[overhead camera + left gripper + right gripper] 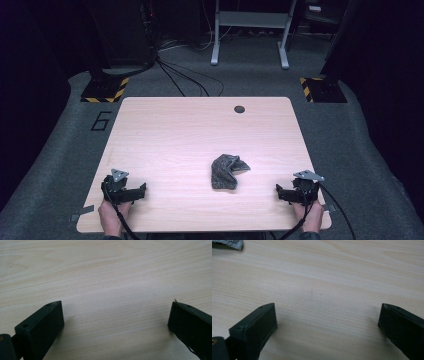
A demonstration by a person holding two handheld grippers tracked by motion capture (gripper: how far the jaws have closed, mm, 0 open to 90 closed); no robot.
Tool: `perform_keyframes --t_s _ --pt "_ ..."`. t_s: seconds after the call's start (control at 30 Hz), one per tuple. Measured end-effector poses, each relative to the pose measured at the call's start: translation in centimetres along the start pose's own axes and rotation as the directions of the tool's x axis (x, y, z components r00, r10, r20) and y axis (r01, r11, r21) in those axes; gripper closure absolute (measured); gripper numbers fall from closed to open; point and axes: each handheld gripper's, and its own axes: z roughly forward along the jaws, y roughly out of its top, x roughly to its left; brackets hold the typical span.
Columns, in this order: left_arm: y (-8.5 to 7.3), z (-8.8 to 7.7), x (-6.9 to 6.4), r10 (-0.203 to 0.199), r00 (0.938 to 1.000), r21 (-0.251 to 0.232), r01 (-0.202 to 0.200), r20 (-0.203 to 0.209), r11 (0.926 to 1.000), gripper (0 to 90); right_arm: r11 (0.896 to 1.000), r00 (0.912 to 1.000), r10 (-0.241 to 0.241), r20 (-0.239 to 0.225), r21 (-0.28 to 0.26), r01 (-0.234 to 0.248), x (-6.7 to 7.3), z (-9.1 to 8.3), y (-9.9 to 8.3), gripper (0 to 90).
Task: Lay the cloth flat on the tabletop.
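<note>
Well left of the grey cloth (pixel 227 171), the left gripper (pixel 141 190) rests on the table (pixel 175 130) with its jaws wide apart and nothing between them. The crumpled cloth lies on the table's near half. Well right of the cloth, the right gripper (pixel 278 191) also rests gaping and empty.
</note>
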Motion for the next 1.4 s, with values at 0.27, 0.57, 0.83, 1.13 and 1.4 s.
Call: perform_keyframes --t_s 0.27,0.57,0.83,1.13,1.4 --pt "0.1 0.1 0.0 -0.003 1.0000 0.000 0.003 -0.001 1.0000 0.2 1.000 0.9998 0.018 0.007 -0.008 -0.018 0.1 0.0 0.0 3.3" --pt "0.1 0.1 0.0 -0.003 1.0000 -0.001 0.003 -0.002 1.0000 0.3 1.000 0.9999 0.012 0.009 -0.008 -0.012 0.0 -0.1 0.0 3.3" --pt "0.1 0.1 0.0 0.005 1.0000 0.007 -0.005 -0.002 1.0000 0.3 0.998 0.9966 0.062 -0.055 0.005 -0.061 -0.5 -0.2 0.3 0.0" --pt "0.1 0.1 0.0 -0.003 1.0000 0.006 0.003 -0.002 1.0000 0.4 0.998 0.9862 0.042 -0.160 -0.039 -0.049 2.0 -1.9 3.5 0.0" --pt "0.1 0.1 0.0 -0.004 1.0000 0.006 0.004 -0.002 1.0000 0.4 0.997 0.9611 -0.058 -0.270 -0.073 0.039 6.8 -1.5 7.7 0.0"
